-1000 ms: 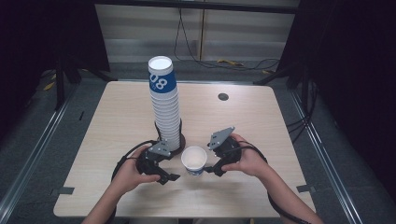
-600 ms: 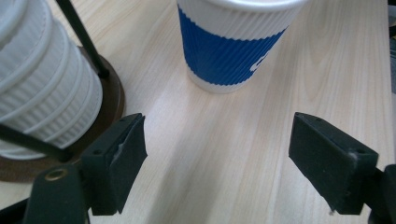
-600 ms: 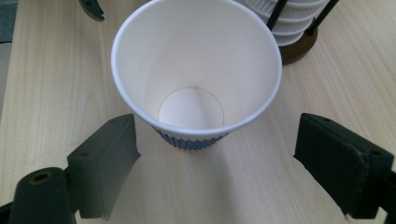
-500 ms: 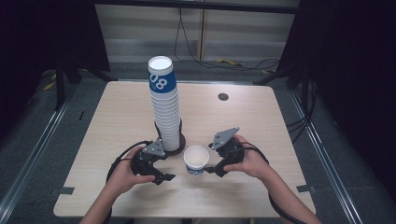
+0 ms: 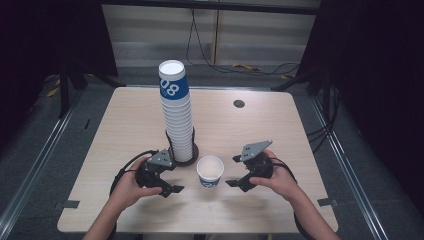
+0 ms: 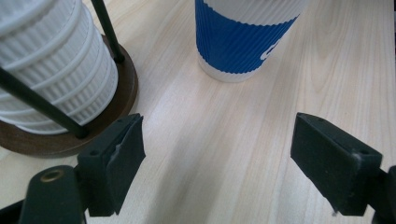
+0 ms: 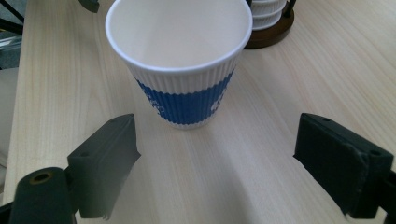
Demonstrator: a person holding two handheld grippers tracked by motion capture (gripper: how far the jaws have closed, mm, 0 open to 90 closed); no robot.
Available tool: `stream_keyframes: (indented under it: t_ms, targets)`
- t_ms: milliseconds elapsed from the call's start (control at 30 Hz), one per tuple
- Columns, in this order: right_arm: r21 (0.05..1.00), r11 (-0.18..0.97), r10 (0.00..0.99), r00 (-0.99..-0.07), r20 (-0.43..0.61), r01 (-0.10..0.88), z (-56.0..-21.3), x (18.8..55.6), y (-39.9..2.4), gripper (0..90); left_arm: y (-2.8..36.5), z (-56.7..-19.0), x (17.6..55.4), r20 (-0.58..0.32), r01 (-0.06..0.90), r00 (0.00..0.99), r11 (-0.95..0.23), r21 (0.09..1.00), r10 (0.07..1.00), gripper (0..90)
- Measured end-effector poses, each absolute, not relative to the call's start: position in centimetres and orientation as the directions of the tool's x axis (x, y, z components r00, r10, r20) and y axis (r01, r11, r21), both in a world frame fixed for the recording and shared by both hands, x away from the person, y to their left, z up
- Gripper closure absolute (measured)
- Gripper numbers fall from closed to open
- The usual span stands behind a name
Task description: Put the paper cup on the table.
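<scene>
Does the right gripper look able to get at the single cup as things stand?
Probably yes. The right gripper has open jaws facing the single cup, which stands upright on bare table with nothing between them.

Ribbed paper cup [image 7: 180,65] (matt wooden table [image 7: 289,84])

left gripper [image 5: 169,186] jaws just opening, empty; right gripper [image 5: 235,171] jaws wide apart

Wooden table [image 5: 125,125] bears cup stack holder [image 5: 181,155] and single cup [image 5: 210,171]
</scene>
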State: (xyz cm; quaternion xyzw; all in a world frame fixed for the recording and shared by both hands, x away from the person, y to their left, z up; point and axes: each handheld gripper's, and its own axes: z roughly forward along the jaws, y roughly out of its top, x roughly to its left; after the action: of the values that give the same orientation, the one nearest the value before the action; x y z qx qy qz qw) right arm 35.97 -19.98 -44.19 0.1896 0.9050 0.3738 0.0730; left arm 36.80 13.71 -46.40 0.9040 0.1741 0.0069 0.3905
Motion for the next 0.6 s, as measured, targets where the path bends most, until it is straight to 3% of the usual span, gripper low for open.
stream_keyframes:
  t_ms: [600]
  targets:
    - [0.719, 0.615, 0.454, -0.891, 0.012, 0.324, -44.8, 35.0, -22.2, 12.8, 15.7, -46.6, 37.2, -0.113, 0.345, 0.919, -0.633, 0.693, 0.377, 16.6]
